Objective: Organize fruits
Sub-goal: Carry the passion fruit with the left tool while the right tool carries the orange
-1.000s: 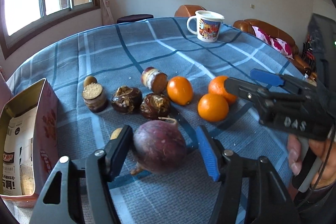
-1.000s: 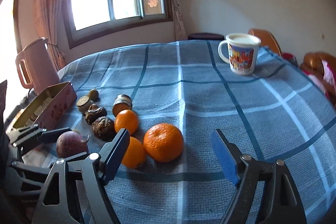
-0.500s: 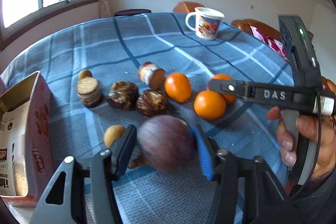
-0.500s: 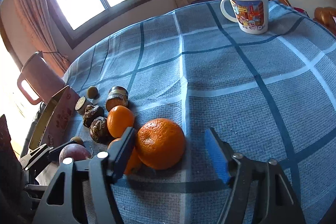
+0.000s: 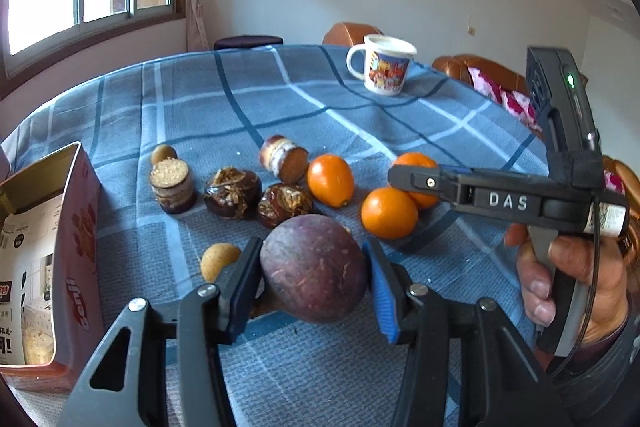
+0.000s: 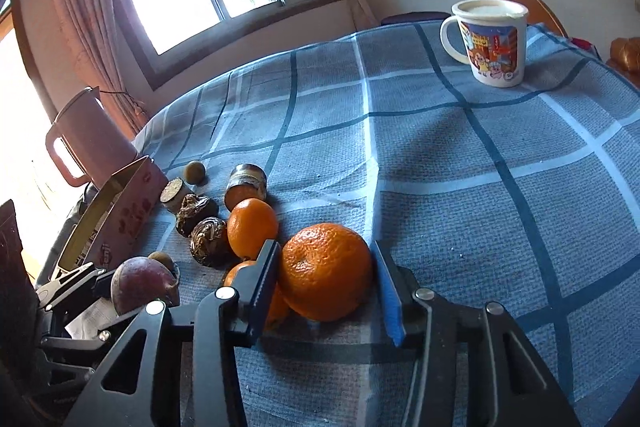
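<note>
My left gripper (image 5: 314,281) is shut on a dark purple passion fruit (image 5: 314,273) and holds it just above the blue checked cloth (image 5: 240,107). It also shows in the right wrist view (image 6: 140,283). My right gripper (image 6: 324,279) is shut on a big orange (image 6: 326,275), which still rests on the cloth. Two smaller oranges (image 5: 330,180) (image 5: 389,213) lie beside it. A small yellow-brown fruit (image 5: 220,259) lies left of the passion fruit.
Several brown snack pieces (image 5: 232,193) lie behind the fruits. An open pink tin box (image 5: 60,267) stands at the left edge. A printed mug (image 5: 382,69) stands at the far side. A pink jug (image 6: 90,139) stands behind the box.
My left gripper closed on the passion fruit and lifted it slightly. My right gripper moved forward and closed around the big orange.
</note>
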Motion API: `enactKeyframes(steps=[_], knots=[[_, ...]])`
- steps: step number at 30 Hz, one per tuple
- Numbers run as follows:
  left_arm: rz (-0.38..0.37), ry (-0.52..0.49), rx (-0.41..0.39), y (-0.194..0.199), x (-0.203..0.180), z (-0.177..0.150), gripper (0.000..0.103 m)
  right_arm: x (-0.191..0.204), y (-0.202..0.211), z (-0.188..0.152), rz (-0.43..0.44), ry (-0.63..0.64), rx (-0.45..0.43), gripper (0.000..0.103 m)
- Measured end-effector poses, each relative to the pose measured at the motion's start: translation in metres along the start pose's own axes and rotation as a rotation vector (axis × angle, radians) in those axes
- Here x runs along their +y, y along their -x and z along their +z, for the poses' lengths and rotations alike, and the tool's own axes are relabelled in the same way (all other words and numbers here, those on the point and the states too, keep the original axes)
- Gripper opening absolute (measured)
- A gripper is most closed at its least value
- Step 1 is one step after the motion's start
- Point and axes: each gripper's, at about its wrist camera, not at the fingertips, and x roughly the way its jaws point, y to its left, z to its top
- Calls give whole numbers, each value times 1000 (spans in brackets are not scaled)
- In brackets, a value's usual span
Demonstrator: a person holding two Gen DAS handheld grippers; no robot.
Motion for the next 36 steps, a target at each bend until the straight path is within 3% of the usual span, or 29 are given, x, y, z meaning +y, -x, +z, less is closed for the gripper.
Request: enactKeyframes(steps=[15,36], knots=[[33,31,-152,27,7,-4,52,8,20,-5,26,48,-114,48],[56,30,-231,38,6,-10,52,17,37,-11,48,108,-206,48]])
